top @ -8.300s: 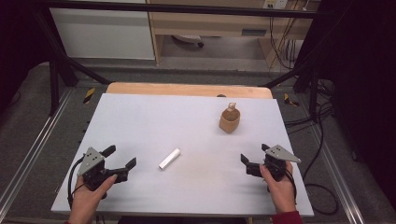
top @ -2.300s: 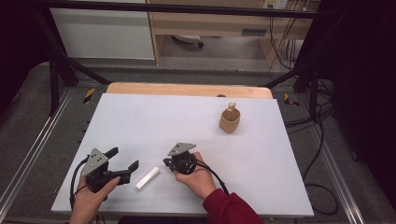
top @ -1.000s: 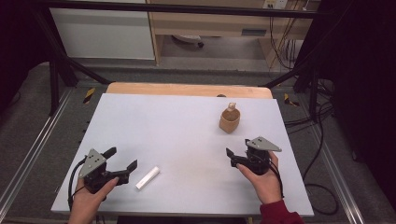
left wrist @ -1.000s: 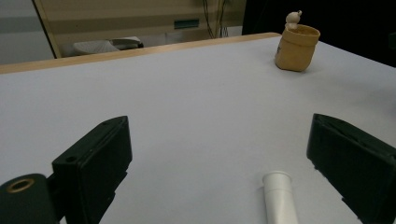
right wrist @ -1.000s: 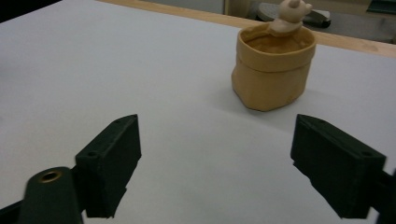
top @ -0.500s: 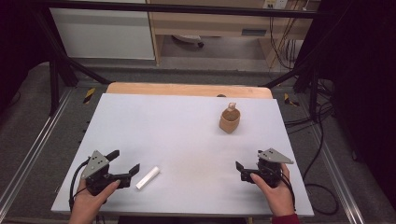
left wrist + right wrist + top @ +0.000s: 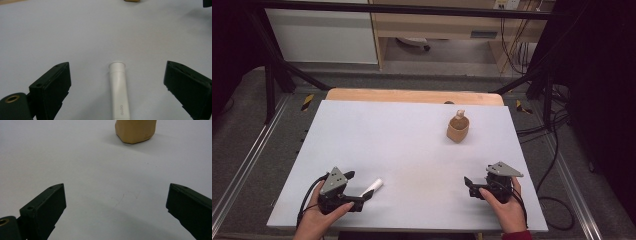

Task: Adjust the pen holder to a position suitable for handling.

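Note:
A white tube (image 7: 373, 186) lies on the white table (image 7: 412, 150) near its front left. My left gripper (image 7: 358, 186) stands open around the tube's near end; in the left gripper view the tube (image 7: 119, 95) runs up the gap between the jaws (image 7: 117, 66) and touches neither pad. My right gripper (image 7: 469, 186) rests low at the front right. Its jaws have just been opening and stand wide (image 7: 116, 187) with only bare table between them. A tan cup (image 7: 458, 131) with a pale piece sticking out of it stands at the back right, also ahead of the right gripper (image 7: 136, 131).
A wooden strip (image 7: 412, 96) runs along the table's far edge. Metal rails (image 7: 247, 160) flank the table on both sides, and cables (image 7: 552, 200) trail on the floor to the right. A white cabinet (image 7: 322, 35) stands behind.
My right hand has moved right and toward the table's front edge, away from the tube. My left gripper has slid right so that the tube now lies between its jaws.

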A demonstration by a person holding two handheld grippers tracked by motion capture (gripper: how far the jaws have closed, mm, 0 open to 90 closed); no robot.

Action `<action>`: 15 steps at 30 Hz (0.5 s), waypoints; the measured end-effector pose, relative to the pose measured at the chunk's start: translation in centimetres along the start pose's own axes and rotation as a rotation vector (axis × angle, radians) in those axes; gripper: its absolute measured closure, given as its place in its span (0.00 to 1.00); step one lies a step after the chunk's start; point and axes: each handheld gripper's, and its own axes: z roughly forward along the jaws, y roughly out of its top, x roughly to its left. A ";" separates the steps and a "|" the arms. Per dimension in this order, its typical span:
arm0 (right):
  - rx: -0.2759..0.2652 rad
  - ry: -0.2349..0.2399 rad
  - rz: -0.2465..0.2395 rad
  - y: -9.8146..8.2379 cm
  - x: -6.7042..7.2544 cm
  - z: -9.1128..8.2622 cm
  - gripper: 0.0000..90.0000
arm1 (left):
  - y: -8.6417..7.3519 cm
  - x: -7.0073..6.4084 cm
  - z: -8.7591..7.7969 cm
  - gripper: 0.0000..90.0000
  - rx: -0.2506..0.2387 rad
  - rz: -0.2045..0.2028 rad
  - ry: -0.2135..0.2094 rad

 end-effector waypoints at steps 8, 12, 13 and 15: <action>0.017 -0.002 -0.012 0.0 0.2 0.3 0.04 | -0.5 -0.5 1.0 0.11 0.106 0.027 -0.015; 0.015 -0.004 -0.015 0.0 0.1 0.3 0.04 | -0.6 -0.5 1.1 0.17 0.127 0.031 -0.015; 0.019 -0.003 -0.008 0.0 0.1 0.3 0.04 | -0.6 -0.4 1.1 0.19 0.134 0.030 -0.016; 0.021 -0.003 -0.010 0.0 0.1 0.4 0.04 | -0.8 -0.3 1.2 0.23 0.159 0.030 -0.025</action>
